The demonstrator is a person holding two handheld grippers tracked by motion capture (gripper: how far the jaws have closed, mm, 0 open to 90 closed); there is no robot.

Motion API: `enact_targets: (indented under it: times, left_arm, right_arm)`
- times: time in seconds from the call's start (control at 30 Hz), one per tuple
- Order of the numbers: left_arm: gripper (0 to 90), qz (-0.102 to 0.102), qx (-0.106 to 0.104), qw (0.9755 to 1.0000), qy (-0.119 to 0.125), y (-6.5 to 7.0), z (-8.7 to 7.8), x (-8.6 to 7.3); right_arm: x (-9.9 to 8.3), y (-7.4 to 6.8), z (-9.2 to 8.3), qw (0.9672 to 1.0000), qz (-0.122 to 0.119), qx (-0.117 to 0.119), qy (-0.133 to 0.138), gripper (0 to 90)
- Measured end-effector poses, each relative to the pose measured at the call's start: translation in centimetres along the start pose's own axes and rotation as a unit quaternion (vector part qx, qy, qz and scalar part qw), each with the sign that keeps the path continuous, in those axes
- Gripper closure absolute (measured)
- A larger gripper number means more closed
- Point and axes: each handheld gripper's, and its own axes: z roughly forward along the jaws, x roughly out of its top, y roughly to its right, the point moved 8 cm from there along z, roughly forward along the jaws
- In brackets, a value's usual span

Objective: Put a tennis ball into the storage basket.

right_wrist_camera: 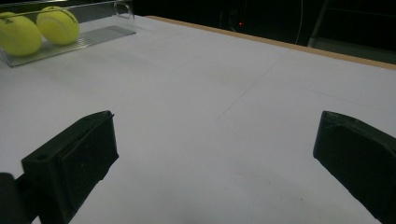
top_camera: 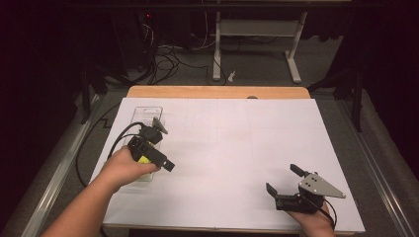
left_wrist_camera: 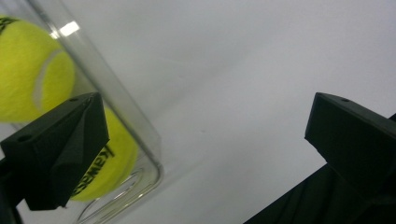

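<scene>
I see the clear tray (top_camera: 146, 112) lying along the left edge of the white table (top_camera: 232, 148), with my left gripper (left_wrist_camera: 205, 140) poised over its near end. Its jaws stand wide apart and hold nothing; one jaw hangs over the tray's rounded corner, the other over bare table. My right gripper (top_camera: 285, 183) sits near the table's front right corner, well apart from the tray, jaws spread wide and empty. Beyond the table, the room is dark, with cables on the floor. Two yellow tennis balls (right_wrist_camera: 39, 29) lie side by side in the tray, the nearer one (left_wrist_camera: 100, 163) showing black lettering.
</scene>
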Motion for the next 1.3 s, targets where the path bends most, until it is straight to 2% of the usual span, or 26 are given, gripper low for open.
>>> enact_targets:
  times: [0.17, 0.23, 0.47, 0.6, 0.8, 0.87, 0.97, 1.1, 1.2, 1.3]
  left_arm:
    - [0.8, 0.014, -0.011, 0.9998, -0.003, 1.6, 0.9, 0.2]
    - [0.8, 0.018, -0.02, 0.9996, -0.004, 2.3, 1.8, 0.1]
    - [0.8, 0.028, -0.03, 0.9991, -0.01, 3.3, 4.3, -0.6]
    - [0.8, 0.034, -0.025, 0.9991, -0.012, 3.6, 5.7, -1.0]
    - [1.1, 0.035, -0.028, 0.999, -0.001, 4.2, 7.6, -1.3]
    - [1.1, 0.036, -0.031, 0.9988, 0.008, 4.2, 8.1, -1.4]
    - [0.9, 0.034, -0.047, 0.9982, 0.017, 4.2, 8.8, -1.6]
    - [0.9, 0.038, -0.048, 0.9968, 0.05, 4.0, 9.4, -1.8]
    - [0.9, 0.053, -0.042, 0.9939, 0.087, 4.0, 9.4, -1.8]
    - [0.9, 0.065, -0.047, 0.9881, 0.132, 3.9, 9.3, -1.8]
  right_arm:
    - [0.0, 0.0, 0.0, 1.0, 0.0, -0.001, 0.001, 0.1]
    - [0.0, 0.0, -0.1, 1.0, 0.0, -0.001, 0.002, 0.1]
    - [0.1, 0.0, -0.1, 1.0, 0.0, -0.002, 0.002, 0.0]
    - [0.0, 0.0, -0.1, 1.0, 0.0, -0.001, 0.002, 0.1]
    - [0.0, 0.0, -0.1, 1.0, 0.0, -0.001, 0.001, 0.1]
    - [0.0, 0.0, -0.1, 1.0, 0.0, -0.001, 0.001, 0.0]
    - [0.0, 0.0, -0.2, 1.0, 0.001, -0.002, 0.001, 0.0]
    - [-0.1, 0.1, -0.2, 1.0, 0.002, -0.004, 0.001, 0.1]
    - [-0.1, 0.1, -0.1, 1.0, 0.002, -0.004, -0.001, 0.1]
    - [-0.2, 0.1, -0.1, 1.0, 0.003, -0.004, -0.001, 0.0]
